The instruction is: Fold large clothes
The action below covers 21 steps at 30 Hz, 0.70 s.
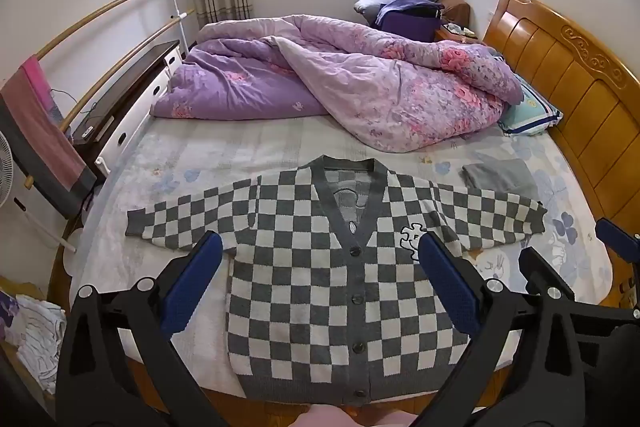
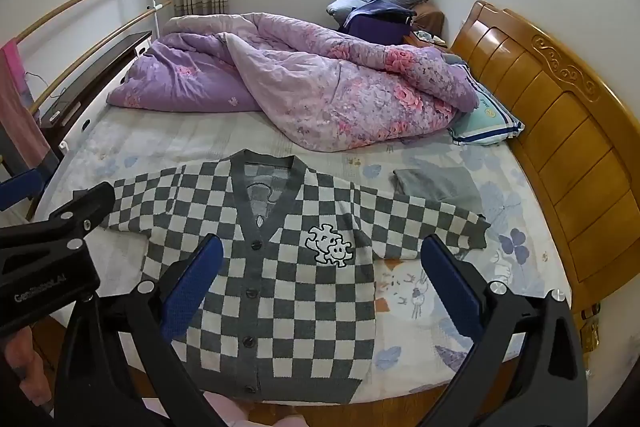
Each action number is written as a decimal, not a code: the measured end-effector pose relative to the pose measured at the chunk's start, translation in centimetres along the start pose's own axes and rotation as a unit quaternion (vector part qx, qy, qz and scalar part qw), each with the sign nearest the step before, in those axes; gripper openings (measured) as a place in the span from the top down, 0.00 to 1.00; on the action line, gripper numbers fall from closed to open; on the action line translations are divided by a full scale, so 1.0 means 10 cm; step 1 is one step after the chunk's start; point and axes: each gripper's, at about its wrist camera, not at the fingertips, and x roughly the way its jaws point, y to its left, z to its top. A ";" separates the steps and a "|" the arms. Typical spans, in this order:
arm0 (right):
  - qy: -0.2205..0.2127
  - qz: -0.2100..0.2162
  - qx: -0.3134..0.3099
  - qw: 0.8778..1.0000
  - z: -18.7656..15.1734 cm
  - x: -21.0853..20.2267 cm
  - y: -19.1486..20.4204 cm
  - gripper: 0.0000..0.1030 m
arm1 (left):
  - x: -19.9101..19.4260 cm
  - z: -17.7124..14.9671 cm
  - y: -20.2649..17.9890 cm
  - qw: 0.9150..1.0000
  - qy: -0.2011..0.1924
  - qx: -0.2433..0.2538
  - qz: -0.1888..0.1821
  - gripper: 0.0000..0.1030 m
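Cardigan [image 1: 320,267]: one; grippers: two, left [image 1: 320,255], right [image 2: 320,255], agape.

**What my two wrist cameras can't show me**

My left gripper [image 1: 320,259] covers part of the cardigan [image 1: 320,307], including half of its puzzle patch [image 1: 412,235]. Ahead of the right gripper [image 2: 320,263], the quilt [image 2: 320,87] hides most of the pillow [image 2: 488,123]. The cardigan's left cuff sits behind the other tool's body. Both views cut off the headboard [image 2: 560,115].
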 end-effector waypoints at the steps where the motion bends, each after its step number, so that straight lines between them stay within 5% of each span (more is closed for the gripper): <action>1: -0.002 0.002 0.002 1.000 0.00 0.00 0.00 0.07 | 0.00 0.00 0.00 1.000 -0.003 -0.001 -0.003 0.05; 21: -0.022 -0.011 0.032 0.999 0.05 -0.01 -0.08 0.07 | -0.03 0.09 -0.06 1.000 -0.005 0.008 -0.001 0.05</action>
